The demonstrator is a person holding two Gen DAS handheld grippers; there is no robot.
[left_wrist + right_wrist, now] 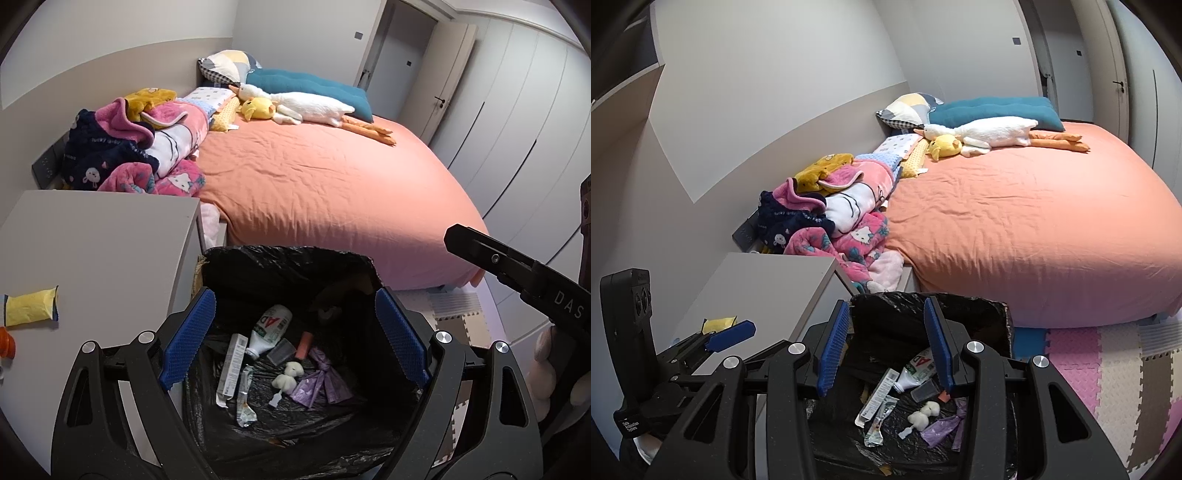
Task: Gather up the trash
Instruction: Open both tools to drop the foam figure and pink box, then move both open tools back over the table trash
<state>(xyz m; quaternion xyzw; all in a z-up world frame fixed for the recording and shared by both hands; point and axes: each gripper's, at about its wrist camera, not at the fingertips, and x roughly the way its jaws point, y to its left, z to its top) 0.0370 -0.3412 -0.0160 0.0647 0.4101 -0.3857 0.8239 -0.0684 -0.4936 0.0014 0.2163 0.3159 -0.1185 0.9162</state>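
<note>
Both grippers hang over the black-lined bin (291,266), left gripper (295,332) jaws wide apart, right gripper (886,350) jaws partly apart, nothing between either pair. Collected trash (280,362) lies inside. The yellow packet (31,306) remains on the table (103,236) at left; a hasty reach risks nudging the bin or pushing the packet off the edge.

The bin (291,266) stands between nightstand (110,236) and bed (332,184).
</note>
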